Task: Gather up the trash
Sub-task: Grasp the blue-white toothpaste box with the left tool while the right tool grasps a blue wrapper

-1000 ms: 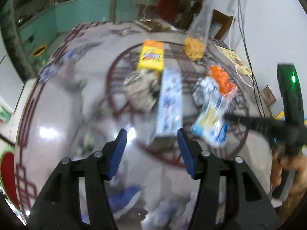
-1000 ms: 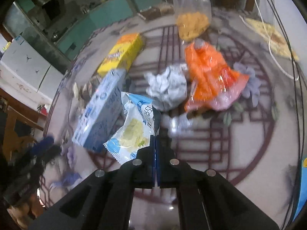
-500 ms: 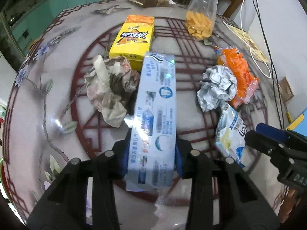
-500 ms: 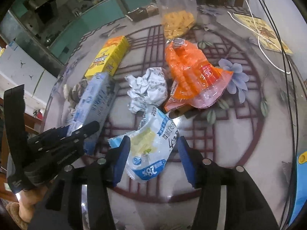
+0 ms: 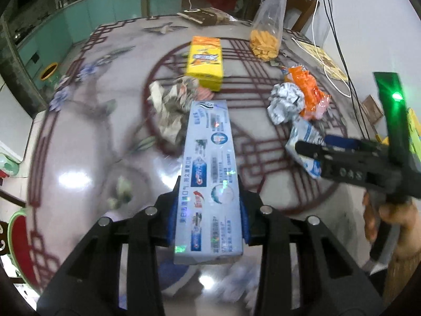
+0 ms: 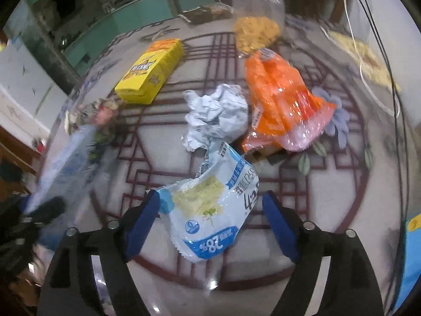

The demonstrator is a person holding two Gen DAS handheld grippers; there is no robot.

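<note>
While L gripper [image 5: 209, 218] clamps the toothpaste box [image 5: 210, 173], R gripper [image 6: 210, 210] jaws are opening astride the blue-white snack wrapper [image 6: 213, 205]; next: close, lift both.

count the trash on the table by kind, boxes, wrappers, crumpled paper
boxes: 2, toothpaste box, yellow box
wrappers: 2, white-blue wrapper, orange wrapper
crumpled paper: 2, white ball, brownish wad
total: 6

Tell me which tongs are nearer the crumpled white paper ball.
Right. The right tongs straddle the blue-and-white wrapper lying just in front of the white paper ball, jaws opening. The left tongs clamp the toothpaste box, farther off to its side.
</note>
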